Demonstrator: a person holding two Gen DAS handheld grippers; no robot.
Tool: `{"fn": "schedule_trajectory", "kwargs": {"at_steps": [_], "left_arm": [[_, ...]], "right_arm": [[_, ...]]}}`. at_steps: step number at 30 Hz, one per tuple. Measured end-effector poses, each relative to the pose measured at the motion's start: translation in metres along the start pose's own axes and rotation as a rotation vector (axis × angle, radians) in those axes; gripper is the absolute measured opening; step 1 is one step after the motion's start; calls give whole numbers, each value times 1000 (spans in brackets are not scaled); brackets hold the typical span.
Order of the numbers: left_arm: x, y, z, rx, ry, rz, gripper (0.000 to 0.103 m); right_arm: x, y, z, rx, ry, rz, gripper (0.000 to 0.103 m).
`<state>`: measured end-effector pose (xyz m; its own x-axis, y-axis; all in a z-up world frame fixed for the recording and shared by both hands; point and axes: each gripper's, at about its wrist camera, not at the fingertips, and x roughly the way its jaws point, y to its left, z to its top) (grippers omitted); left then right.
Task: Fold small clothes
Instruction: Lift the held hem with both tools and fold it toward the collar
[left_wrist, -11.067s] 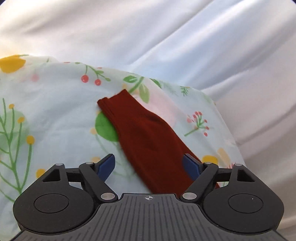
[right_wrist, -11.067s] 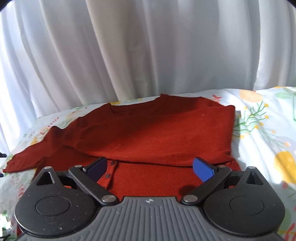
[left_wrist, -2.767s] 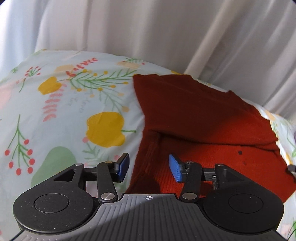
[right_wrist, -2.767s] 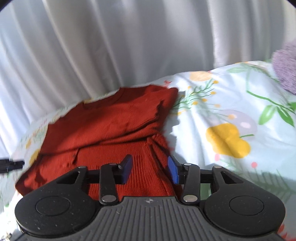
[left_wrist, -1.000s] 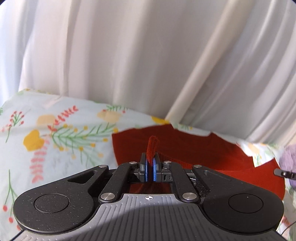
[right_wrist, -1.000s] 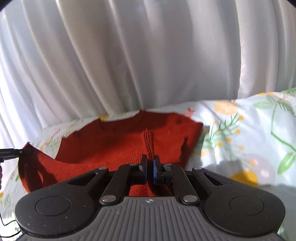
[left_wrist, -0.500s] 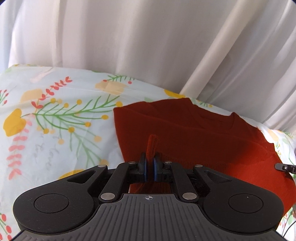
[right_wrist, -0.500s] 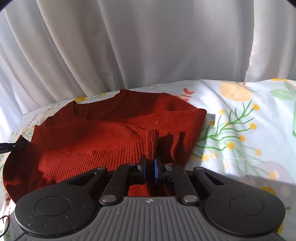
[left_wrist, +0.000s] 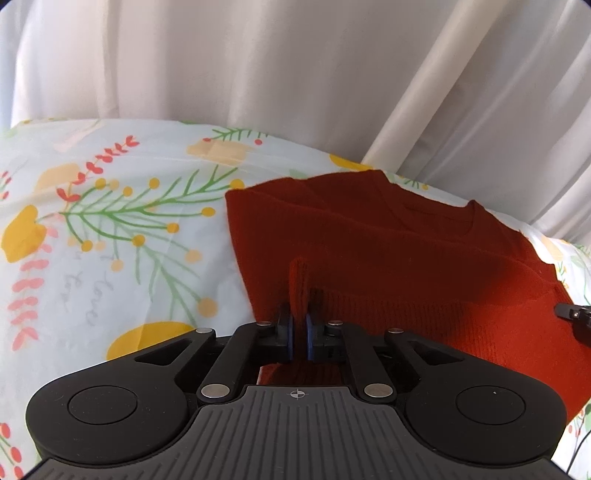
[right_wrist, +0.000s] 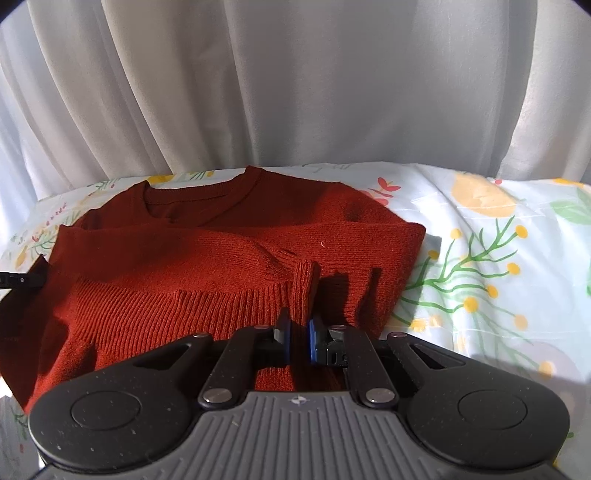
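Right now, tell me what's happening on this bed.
A person is folding a red sweater on the flowered sheet with a handheld gripper in each hand. The left gripper and right gripper are each shut on a pinch of the ribbed hem, which lies folded up over the sweater's body, short of the neckline. White curtains hang behind.

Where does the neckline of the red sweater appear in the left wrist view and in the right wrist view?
Left wrist view: the neckline of the red sweater sits right of centre, near the white curtain.
Right wrist view: the neckline sits upper left of centre, below the curtain.
Shared landmark: the ribbed hem, pinched by the left gripper in one view and by the right gripper in the other.
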<state>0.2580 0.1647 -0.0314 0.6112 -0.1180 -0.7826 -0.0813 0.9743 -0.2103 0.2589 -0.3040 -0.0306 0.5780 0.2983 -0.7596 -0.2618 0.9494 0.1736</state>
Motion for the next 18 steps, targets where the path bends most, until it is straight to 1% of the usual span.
{"fn": "schedule_trajectory", "kwargs": {"at_steps": [2, 4, 7, 9, 11, 13, 15, 18], "left_arm": [[-14, 0, 9, -11, -40, -25, 7], [-30, 1, 25, -35, -96, -50, 7], [-46, -4, 56, -50, -185, -59, 7], [-49, -10, 76, -34, -243, -38, 7], [-46, -17, 93, -24, -281, -8, 7], [-34, -22, 108, -27, -295, 5, 7], [-18, -28, 117, -15, -301, 48, 7], [11, -36, 120, -13, -302, 104, 8]], "right_arm": [[-3, 8, -1, -34, -21, -35, 6], [-12, 11, 1, -37, -56, -43, 6], [-29, 8, 17, -1, -141, -46, 5], [-37, 6, 32, 25, -201, -53, 5], [-40, 6, 49, 29, -261, -80, 5], [-37, 5, 65, 50, -304, -89, 5], [-29, 6, 80, 56, -326, -118, 5], [-9, 12, 93, 39, -336, -172, 5]]}}
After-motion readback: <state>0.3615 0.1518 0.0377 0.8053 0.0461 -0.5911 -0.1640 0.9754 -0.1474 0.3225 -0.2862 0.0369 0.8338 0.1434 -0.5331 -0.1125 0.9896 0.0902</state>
